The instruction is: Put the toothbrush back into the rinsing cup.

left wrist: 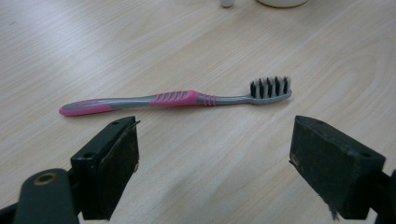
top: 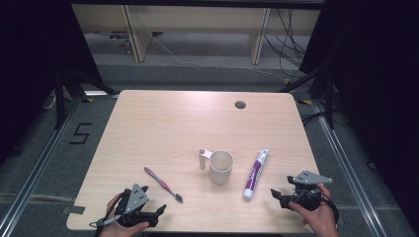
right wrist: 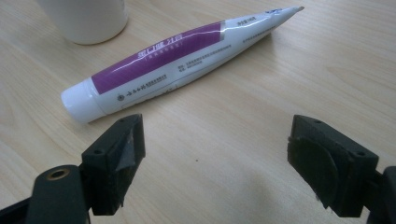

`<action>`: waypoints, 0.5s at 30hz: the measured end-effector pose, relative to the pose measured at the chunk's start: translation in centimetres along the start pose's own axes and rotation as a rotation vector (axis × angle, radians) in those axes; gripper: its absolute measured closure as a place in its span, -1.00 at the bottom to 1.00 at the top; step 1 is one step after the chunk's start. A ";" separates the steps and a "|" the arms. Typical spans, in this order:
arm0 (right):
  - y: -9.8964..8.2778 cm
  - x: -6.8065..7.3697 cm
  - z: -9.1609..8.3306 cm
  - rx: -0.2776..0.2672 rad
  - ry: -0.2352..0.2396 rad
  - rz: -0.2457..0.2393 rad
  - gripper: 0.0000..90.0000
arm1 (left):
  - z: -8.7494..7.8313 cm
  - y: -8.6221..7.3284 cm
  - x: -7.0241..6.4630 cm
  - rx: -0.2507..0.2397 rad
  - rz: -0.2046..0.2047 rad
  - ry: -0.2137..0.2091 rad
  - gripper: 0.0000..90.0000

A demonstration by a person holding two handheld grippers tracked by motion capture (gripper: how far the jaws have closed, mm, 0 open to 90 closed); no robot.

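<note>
Pale wood grain runs across the bench (top: 163,123), and two hands rest at its near edge, each holding a claw. The left claw (top: 160,210) sits at the near left corner with its jaws spread wide and nothing between them. Just beyond it lies a pink and grey toothbrush (left wrist: 175,99), flat on the wood, bristles up, lying crosswise in front of the jaws in the left gripper view and apart from them. The right claw (top: 276,196) waits at the near right, its jaws likewise wide apart and bare. A white and purple toothpaste tube (right wrist: 173,60) lies on its side just ahead of it, cap end nearest the jaws and not touching them. Between brush and tube stands a white cup (top: 220,167) with a handle, upright, near the tube's far end.
</note>
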State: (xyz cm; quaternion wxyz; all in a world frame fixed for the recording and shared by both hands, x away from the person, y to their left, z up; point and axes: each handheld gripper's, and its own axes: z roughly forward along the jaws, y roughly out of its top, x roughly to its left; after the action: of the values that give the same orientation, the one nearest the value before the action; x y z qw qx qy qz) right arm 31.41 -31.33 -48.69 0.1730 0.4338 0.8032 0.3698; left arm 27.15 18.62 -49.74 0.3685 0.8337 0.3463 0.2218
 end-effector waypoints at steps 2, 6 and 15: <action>0.0 -0.2 0.1 -0.008 0.003 -0.017 -0.56 | 0.1 0.2 0.0 -0.019 -0.011 -0.006 -0.66; 0.0 -0.3 0.1 -0.002 0.004 0.001 -0.56 | 0.1 0.5 0.3 -0.022 0.005 -0.005 -0.66; 0.1 -0.1 0.1 -0.009 -0.003 -0.010 -0.55 | 0.8 2.2 1.9 0.010 0.118 -0.025 -0.57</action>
State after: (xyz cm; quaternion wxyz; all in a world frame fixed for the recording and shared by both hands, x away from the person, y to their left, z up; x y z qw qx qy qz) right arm 31.56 -31.33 -48.68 0.1779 0.4296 0.8034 0.3720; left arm 29.80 18.57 -48.28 0.3550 0.8572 0.2931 0.2308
